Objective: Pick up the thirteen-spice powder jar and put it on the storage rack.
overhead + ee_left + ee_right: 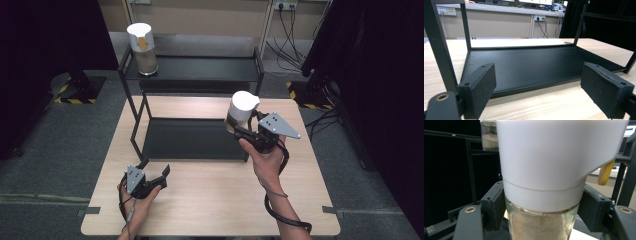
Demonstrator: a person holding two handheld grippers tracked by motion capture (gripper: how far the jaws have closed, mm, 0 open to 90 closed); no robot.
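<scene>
Seen from above: a light wooden table (210,200) carrying a black two-tier metal rack (195,75) along its far edge, lower tray resting on the tabletop, upper shelf raised on thin posts. Near the table's right edge, right hand-held gripper (239,126) clamped on a glass jar (241,111) with a white lid and a pale brown, sandy filling, held upright and clear of the tabletop, in front of the rack's right end. In the right gripper view, both black pads pressed against the jar (541,225) just below the lid's rim, one on either side; a yellow tab hanging at the lid's right. On the rack's upper shelf, at its far left end, a second jar (142,47) of the same kind, standing upright. Near the table's front left corner, left hand-held gripper (155,170) with jaws spread wide and nothing between them, low over the tabletop. In the left gripper view, its pads (480,90) framing the rack's lower tray (529,65) just ahead.
</scene>
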